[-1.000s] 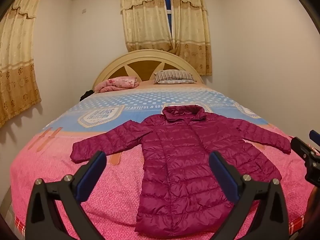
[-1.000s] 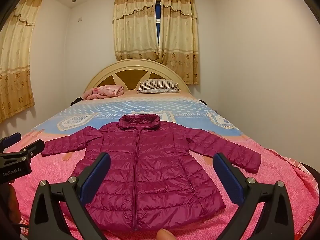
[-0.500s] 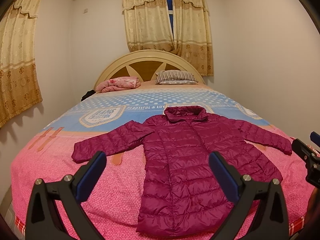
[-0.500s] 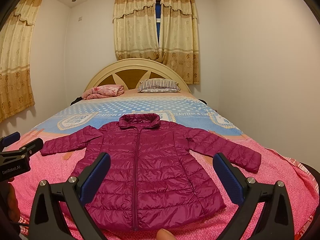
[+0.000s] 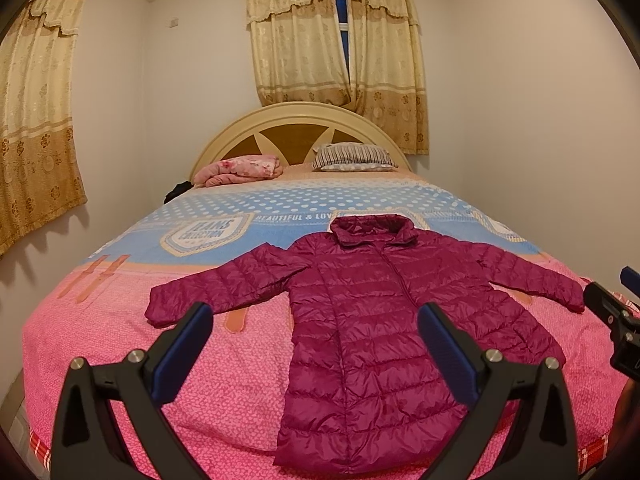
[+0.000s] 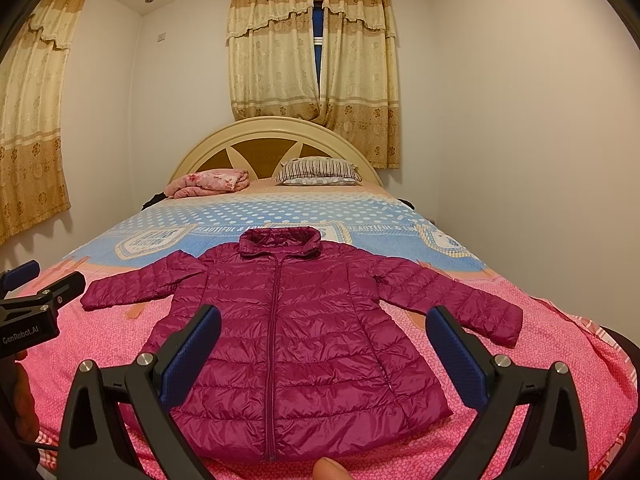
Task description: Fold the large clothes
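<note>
Both grippers, the left gripper (image 5: 316,344) and the right gripper (image 6: 324,344), were spread wide and held nothing, above the near edge of the bed (image 5: 120,344). The magenta puffer jacket (image 6: 296,332) lay flat on the bed, front up, zipped, sleeves out to both sides. Its fabric looked slippery and thick, so a shallow pinch could probably slide off, and trapped air could make a fold spring open. The hem nearest the cameras was partly hidden behind the fingers.

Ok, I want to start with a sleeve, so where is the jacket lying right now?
The jacket lies flat, front up, on the near pink end of the bed, centred in both wrist views, collar toward the headboard.
</note>
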`<state>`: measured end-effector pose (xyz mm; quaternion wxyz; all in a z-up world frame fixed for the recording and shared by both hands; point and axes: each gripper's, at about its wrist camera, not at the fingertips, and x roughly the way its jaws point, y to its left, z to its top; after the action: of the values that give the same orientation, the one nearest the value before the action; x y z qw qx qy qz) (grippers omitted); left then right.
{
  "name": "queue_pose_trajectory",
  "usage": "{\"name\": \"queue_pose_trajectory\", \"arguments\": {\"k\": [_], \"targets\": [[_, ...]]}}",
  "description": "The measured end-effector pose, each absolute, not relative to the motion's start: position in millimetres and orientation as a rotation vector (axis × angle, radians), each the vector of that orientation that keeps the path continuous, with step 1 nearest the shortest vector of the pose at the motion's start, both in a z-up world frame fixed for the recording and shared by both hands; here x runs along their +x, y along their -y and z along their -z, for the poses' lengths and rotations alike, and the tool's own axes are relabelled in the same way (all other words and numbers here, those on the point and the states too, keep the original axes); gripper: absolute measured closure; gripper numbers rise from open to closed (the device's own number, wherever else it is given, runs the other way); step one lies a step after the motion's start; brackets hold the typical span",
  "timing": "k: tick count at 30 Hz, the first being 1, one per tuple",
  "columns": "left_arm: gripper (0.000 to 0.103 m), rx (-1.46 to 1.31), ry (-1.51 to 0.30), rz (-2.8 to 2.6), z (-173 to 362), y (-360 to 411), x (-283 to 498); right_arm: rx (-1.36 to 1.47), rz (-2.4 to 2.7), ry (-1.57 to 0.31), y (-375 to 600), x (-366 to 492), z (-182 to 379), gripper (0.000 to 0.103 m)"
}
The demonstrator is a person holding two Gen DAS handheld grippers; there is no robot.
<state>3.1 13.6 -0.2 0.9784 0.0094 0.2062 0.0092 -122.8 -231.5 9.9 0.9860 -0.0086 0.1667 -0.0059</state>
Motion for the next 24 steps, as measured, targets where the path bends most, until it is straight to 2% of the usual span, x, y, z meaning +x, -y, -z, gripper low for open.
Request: {"name": "queue_pose_trajectory", "arguments": {"k": [24], "targets": [[0.000,0.018,-0.412,-0.024,-3.4,-14.5,3.8,-0.018,0.006,-0.339,229.0,-121.9,-6.7,0.001]]}}
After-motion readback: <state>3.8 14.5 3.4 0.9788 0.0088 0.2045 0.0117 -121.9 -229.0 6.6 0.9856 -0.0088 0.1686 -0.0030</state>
